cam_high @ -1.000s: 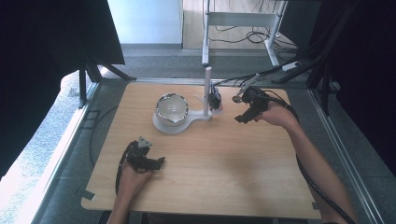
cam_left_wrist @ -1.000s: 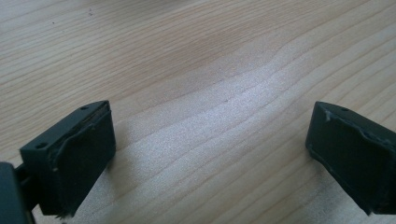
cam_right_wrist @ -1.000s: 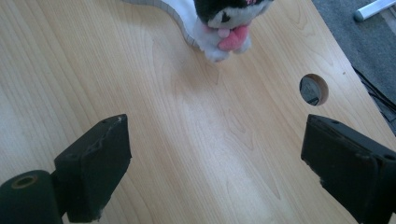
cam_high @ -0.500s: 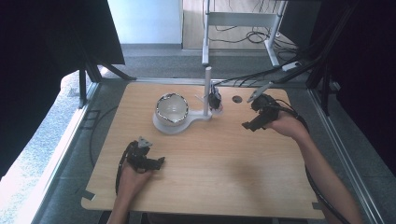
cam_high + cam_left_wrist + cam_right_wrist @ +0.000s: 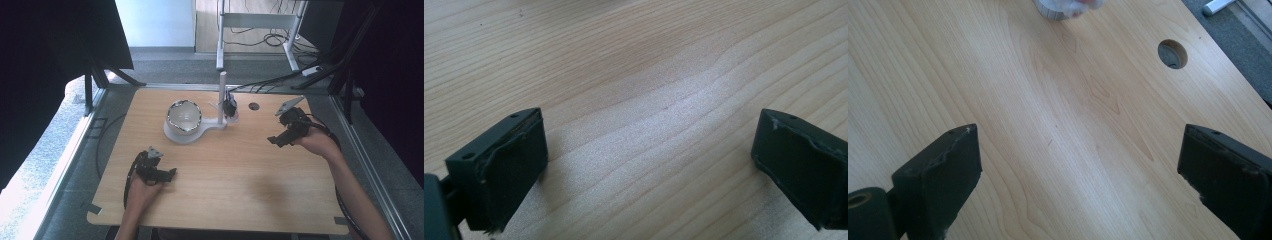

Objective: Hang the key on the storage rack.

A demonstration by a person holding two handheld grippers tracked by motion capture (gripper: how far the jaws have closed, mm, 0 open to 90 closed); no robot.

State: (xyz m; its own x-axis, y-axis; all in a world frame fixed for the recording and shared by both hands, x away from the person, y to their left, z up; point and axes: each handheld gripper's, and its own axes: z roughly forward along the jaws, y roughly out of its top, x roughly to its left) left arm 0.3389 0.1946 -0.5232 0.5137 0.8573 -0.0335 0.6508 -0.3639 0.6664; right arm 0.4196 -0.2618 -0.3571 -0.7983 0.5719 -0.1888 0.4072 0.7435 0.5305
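Left gripper (image 5: 167, 174): jaws wide apart, empty, parked near the desk's (image 5: 240, 195) front-left corner.
Right gripper (image 5: 274, 140): spread, holding nothing, by the right edge.
Stand with bowl (image 5: 184, 116): toward the back edge; the dark item on its post (image 5: 230, 106) is probably a clip.

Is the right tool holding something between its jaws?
No, the right tool is open, with bare table between its jaws.
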